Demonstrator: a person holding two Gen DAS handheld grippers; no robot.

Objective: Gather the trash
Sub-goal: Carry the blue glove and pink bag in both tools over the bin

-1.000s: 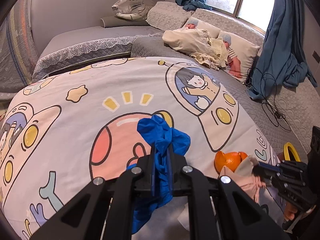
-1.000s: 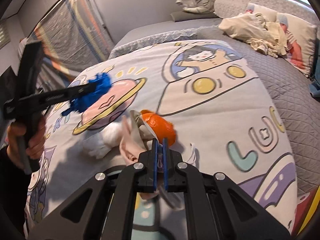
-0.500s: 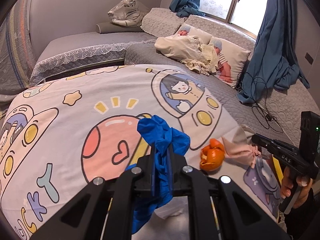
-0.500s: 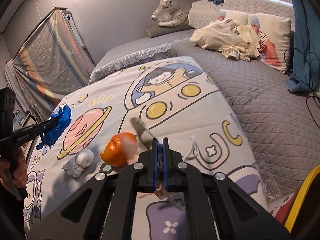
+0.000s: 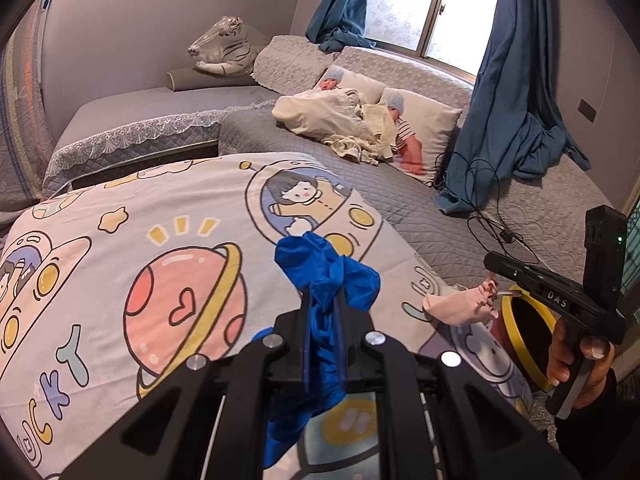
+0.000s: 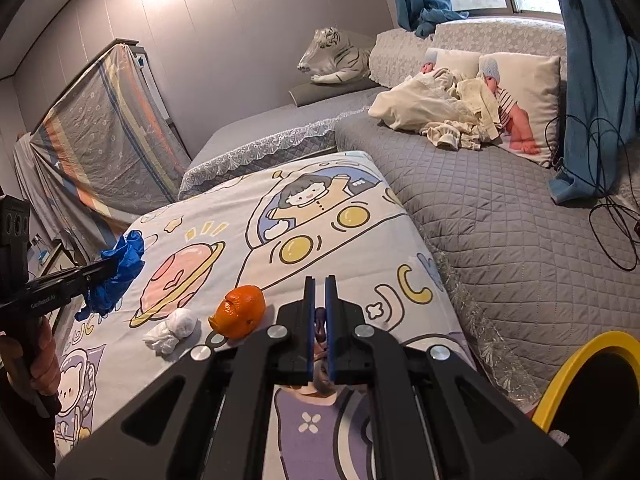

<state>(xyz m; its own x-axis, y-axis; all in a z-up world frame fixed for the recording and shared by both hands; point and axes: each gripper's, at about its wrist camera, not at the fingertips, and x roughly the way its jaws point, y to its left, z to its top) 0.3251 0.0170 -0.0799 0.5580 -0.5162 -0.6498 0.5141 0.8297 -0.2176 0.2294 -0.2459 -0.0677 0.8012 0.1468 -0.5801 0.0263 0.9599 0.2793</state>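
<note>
My left gripper (image 5: 323, 300) is shut on a crumpled blue glove (image 5: 328, 272), held up above the cartoon-print bed cover (image 5: 160, 220). From the right wrist view the left gripper (image 6: 114, 264) and the glove (image 6: 120, 276) hang at the left edge of the bed. My right gripper (image 6: 319, 284) is shut, with a pale pink crumpled bag (image 5: 456, 306) pinched in its jaws and dangling from its tip (image 5: 489, 262). An orange peel (image 6: 240, 312) and a white tissue wad (image 6: 172, 330) lie on the cover just left of the right gripper.
A black bin with a yellow rim (image 6: 576, 356) stands at the bed's near right corner, also visible as the bin (image 5: 516, 336) under the right gripper. Grey quilted bedding (image 6: 500, 220), pillows, loose clothes and black cables lie farther back.
Both grippers rose and drew back toward the near right. The pink bag came up off the cover, leaving the orange peel and tissue behind. The yellow-rimmed bin came into view.
</note>
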